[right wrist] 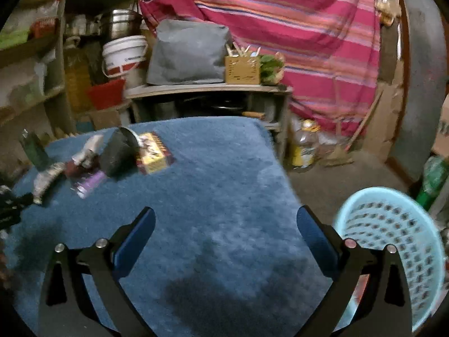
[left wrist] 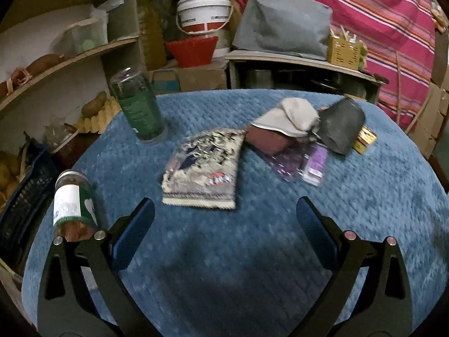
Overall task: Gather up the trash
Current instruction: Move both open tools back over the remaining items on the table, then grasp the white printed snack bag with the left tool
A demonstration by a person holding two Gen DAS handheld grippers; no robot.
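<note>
Two grippers spread and empty over the blue cloth point(left wrist: 224, 252), trash uncollected.
My left gripper point(left wrist: 225, 213) faces the flat printed wrapper point(left wrist: 202, 168); I would pinch its near edge. My right gripper point(right wrist: 226, 221) hangs beside the pale blue basket point(right wrist: 393, 224), near right. Crumpled wrappers point(left wrist: 297, 129) and the yellow box point(right wrist: 153, 154) lie farther off.

Home storeroom, cluttered shelves point(left wrist: 64, 56), bucket point(left wrist: 204, 12), striped cloth point(right wrist: 280, 14)
</note>
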